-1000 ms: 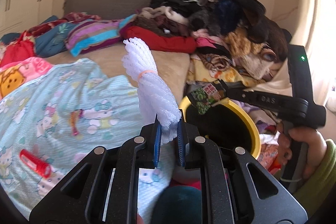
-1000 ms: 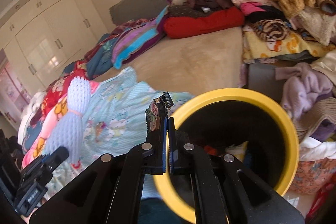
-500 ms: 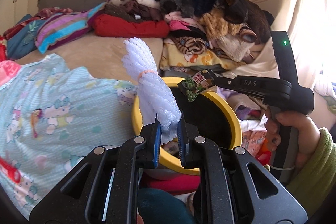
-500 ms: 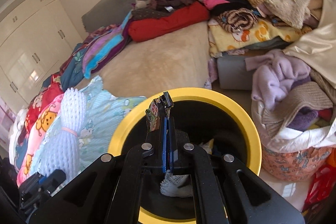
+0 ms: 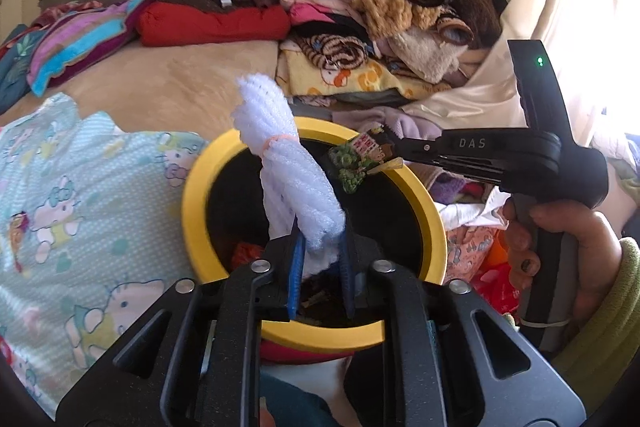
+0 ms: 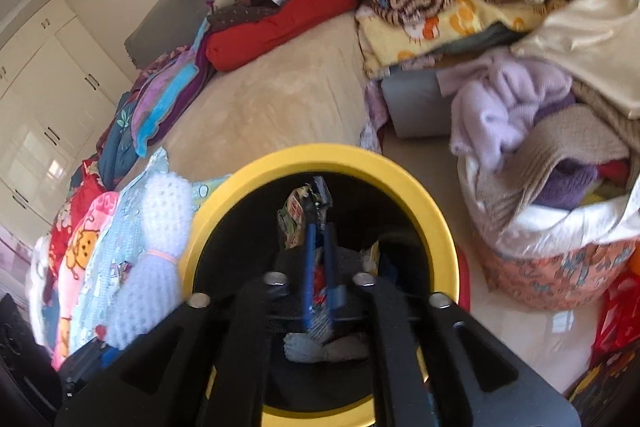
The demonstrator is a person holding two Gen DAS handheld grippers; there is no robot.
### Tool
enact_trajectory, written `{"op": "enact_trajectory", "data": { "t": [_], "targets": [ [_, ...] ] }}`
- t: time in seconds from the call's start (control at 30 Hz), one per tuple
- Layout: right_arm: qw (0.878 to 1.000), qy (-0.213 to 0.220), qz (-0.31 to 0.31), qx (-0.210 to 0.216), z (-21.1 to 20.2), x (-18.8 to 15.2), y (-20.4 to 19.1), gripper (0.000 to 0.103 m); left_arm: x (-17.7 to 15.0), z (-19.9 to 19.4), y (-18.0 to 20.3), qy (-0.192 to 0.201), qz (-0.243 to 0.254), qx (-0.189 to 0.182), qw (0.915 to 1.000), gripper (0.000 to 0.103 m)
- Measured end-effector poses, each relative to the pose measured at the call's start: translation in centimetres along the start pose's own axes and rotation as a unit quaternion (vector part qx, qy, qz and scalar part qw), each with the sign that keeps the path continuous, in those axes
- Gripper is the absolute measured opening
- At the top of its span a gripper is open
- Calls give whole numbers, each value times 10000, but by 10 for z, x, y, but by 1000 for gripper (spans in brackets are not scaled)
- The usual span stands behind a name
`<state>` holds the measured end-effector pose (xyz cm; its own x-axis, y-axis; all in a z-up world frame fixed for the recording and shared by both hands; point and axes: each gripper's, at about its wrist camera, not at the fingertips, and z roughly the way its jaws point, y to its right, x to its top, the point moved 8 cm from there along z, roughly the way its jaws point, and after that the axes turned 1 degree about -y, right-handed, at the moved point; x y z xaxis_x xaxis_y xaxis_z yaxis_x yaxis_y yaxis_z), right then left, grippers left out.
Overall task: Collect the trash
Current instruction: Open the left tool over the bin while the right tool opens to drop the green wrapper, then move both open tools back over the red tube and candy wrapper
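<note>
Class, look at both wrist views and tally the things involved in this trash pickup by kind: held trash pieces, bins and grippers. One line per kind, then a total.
Held trash pieces: 2 (white foam net bundle, printed snack wrapper)
Bins: 1 (yellow-rimmed bin)
Grippers: 2 (left gripper, right gripper)
Total: 5
</note>
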<state>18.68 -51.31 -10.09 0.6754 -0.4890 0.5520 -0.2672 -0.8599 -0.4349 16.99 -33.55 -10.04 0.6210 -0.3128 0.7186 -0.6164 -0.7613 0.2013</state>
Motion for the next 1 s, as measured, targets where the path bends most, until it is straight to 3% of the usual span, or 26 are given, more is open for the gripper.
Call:
{"op": "enact_trajectory", "data": {
  "t": [0.03,0.07,0.13,0.2,0.5,1.0],
  "targets": [
    [10000,10,68,7,0,0,3,21,-1,4,-1,-46,1,75,10000,57],
    [9999,34,113,6,-1,1,4,30,-1,5,-3,-23,-5,145,9999,79],
    [9998,92,144,31,-4,2,4,43,-2,2,-4,33,-37,156,9999,86],
    [9998,170,113,51,-6,4,0,46,-3,-4,-8,134,-79,267,9995,92],
    [9970,496,-450,376,-18,6,-57,67,0,-58,-50,728,-361,1032,9913,92],
    [9873,577,-1217,845,-17,-23,-147,74,-17,-130,-130,1202,-1247,1709,9700,92]
  ]
}}
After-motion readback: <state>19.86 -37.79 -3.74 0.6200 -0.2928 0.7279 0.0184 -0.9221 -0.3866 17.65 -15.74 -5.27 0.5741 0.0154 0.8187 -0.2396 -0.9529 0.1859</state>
